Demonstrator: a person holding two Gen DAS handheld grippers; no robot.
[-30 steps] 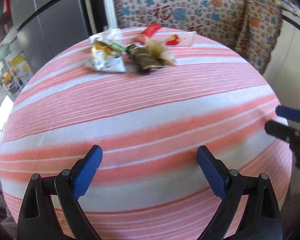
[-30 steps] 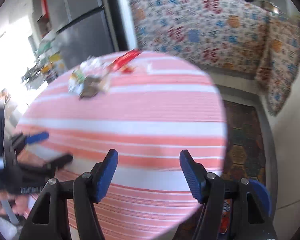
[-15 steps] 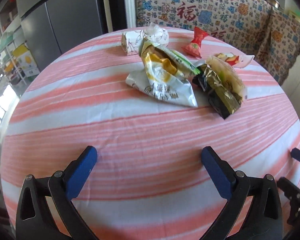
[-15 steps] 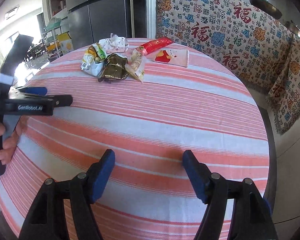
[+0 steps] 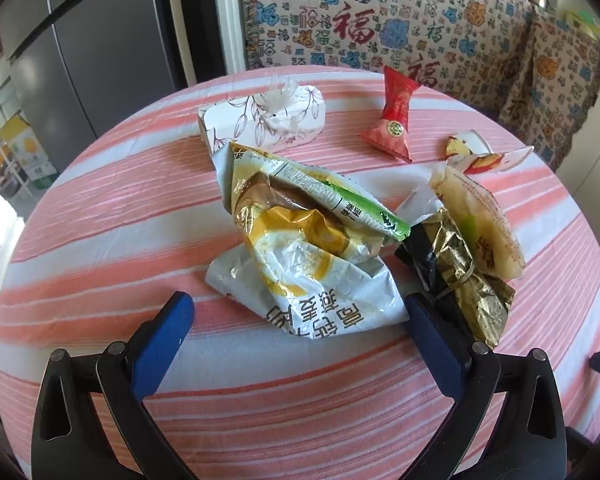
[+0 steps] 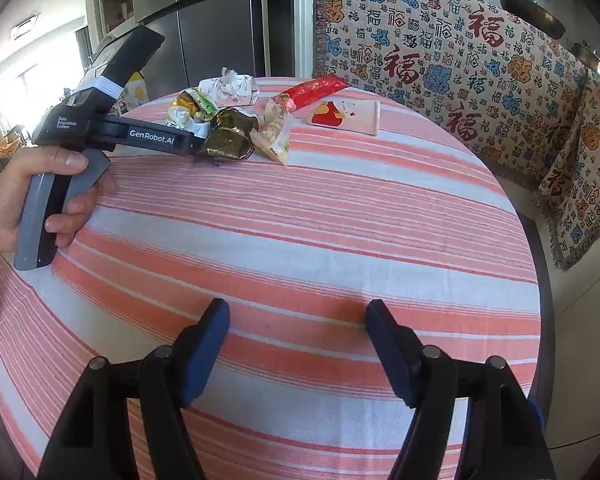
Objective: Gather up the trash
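Striped round table (image 6: 340, 208), patterned throw (image 6: 460, 64) behind

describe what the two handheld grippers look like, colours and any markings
Both the left gripper and the right gripper have black jointed frames with silver rivets and blue finger pads. From the right wrist view, the left one's black body reads "GenRobot.AI" above a grey pistol handle.

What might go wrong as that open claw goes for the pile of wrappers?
The left gripper has its jaws wide around the white and yellow bag, which touches the gold wrapper; closing may drag or scatter it. The crinkled foil might slip free. The striped tablecloth could get pinched.
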